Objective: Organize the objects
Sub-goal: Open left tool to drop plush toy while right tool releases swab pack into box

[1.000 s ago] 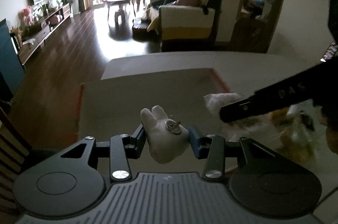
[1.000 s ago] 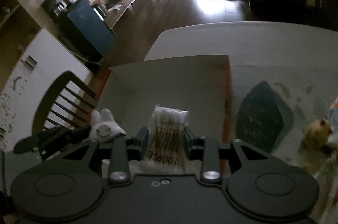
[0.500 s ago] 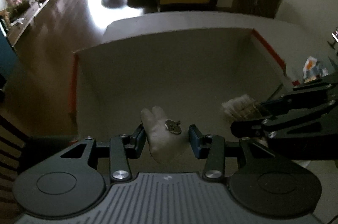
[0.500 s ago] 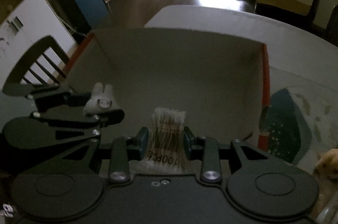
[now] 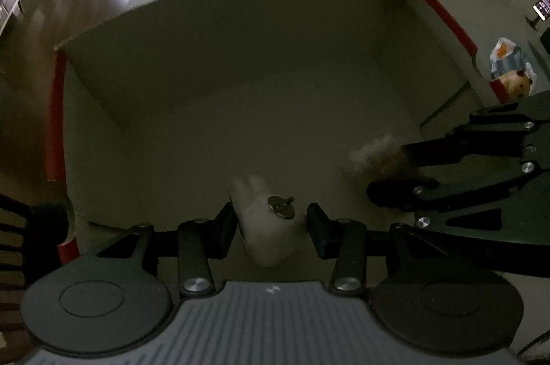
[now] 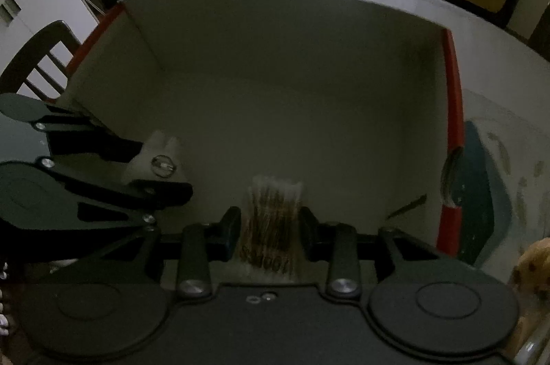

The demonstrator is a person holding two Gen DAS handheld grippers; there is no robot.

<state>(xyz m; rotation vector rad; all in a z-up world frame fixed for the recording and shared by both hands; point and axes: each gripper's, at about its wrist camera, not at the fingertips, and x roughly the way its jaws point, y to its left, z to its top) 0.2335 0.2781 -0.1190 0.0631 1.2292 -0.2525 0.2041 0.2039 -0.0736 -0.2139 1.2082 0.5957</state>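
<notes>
the soft white plush toy (image 5: 266, 227), rabbit-eared with a small metal ring on its front, sits clamped in the left gripper (image 5: 271, 224) with its long axis pointing forward, over the near part of the cardboard box (image 5: 240, 110). just to its right, also over the box's bare floor, the right gripper (image 6: 270, 229) pinches a crinkly clear packet of cotton swabs (image 6: 273, 227) lengthwise. both loads hang inside the red-edged walls, so release likely needs only a short drop; the bench (image 5: 495, 3) lies beyond.
</notes>
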